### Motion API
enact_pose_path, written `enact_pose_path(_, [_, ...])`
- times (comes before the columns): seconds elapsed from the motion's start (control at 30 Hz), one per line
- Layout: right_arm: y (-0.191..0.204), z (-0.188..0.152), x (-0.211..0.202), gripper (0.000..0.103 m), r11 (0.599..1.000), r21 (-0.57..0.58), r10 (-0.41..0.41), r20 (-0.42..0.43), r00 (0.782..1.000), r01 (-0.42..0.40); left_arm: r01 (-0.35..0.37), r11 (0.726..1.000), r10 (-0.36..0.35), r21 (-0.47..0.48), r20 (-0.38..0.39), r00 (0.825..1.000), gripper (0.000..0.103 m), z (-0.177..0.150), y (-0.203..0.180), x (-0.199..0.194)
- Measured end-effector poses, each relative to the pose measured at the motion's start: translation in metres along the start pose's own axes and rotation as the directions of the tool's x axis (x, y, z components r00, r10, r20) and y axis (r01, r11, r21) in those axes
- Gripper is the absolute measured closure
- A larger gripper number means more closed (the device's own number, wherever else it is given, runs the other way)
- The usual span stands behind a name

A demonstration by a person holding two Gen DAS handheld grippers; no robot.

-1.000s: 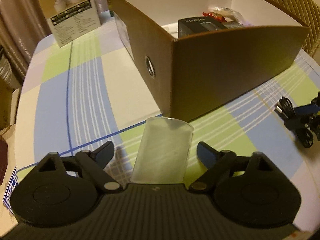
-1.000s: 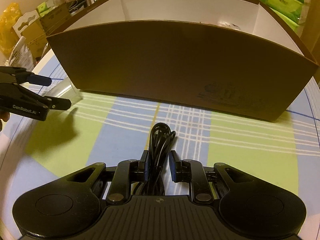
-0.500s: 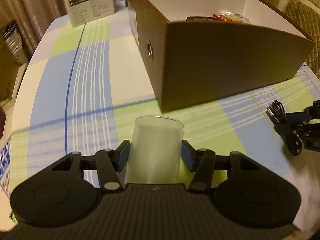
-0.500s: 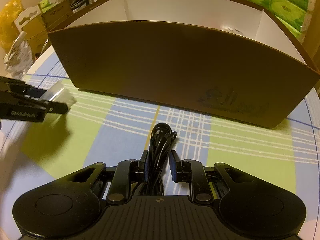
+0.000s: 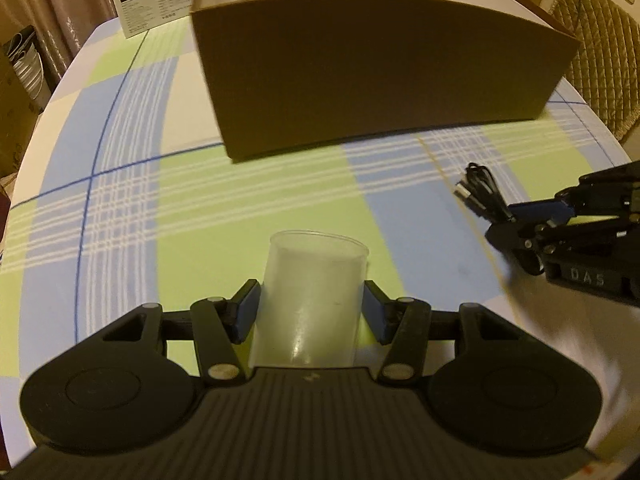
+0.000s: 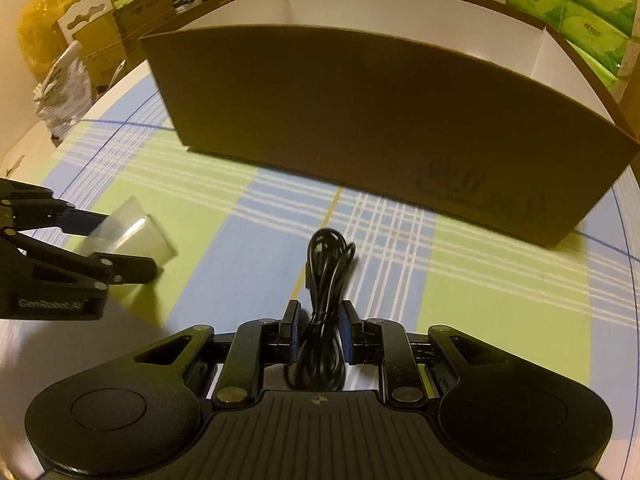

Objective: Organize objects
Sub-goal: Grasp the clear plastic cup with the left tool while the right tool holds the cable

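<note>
The left tongs (image 5: 311, 312), apart a second ago, are now clamping the cup (image 5: 312, 300); the right tongs (image 6: 319, 330) are gripping the cable (image 6: 326, 280), both ready for the box (image 5: 372, 68).

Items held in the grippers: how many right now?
2. A clear cup sits between the left gripper's fingers; a coiled black cable is pinched in the right gripper. Both are short of the box.

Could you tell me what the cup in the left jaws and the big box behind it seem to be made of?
Cup: probably thin frosted plastic; the tablecloth shows through its walls, with a soft glint low down. Box: likely cardboard, matte brown outside, white inside, with thin folded edges.
</note>
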State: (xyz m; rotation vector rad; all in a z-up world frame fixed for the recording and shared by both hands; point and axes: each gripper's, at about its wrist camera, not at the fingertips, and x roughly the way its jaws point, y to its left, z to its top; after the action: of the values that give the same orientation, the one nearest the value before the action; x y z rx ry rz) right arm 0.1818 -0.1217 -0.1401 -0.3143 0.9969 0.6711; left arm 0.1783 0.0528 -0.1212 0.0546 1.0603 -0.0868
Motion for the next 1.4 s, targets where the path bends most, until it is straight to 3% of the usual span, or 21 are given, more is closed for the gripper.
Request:
enact_pose_path(0.5, [-0.01, -0.046, -0.033, 0.086, 0.999, 0.0, 0.046, -0.026, 0.999, -0.046, 0.006, 1.0, -0.005, 0.023, -0.03, 1.0, 0.053, -0.017, -0.058, -0.012])
enact_pose_path(0.83, [-0.004, -0.048, -0.031, 0.078, 0.998, -0.052, 0.04, 0.013, 0.999, -0.039, -0.036, 0.998, 0.034, -0.047, -0.056, 0.998, 0.053, -0.018, -0.062, -0.012])
enact_pose_path(0.9, [0.0, -0.048, -0.029, 0.081, 0.996, -0.079, 0.033, 0.02, 0.999, -0.031, -0.043, 0.998, 0.04, -0.052, -0.058, 0.998, 0.053, -0.018, -0.063, -0.012])
enact_pose_path(0.97, [0.003, -0.048, -0.028, 0.091, 0.994, -0.103, 0.031, 0.018, 0.999, -0.029, -0.046, 0.997, 0.043, -0.06, -0.062, 0.997, 0.053, -0.018, -0.064, -0.013])
enact_pose_path(1.4, [-0.006, -0.049, -0.041, 0.092, 0.994, -0.038, 0.099, 0.021, 0.995, -0.098, -0.047, 0.996, 0.044, -0.071, -0.049, 0.998, 0.053, -0.024, -0.062, -0.021])
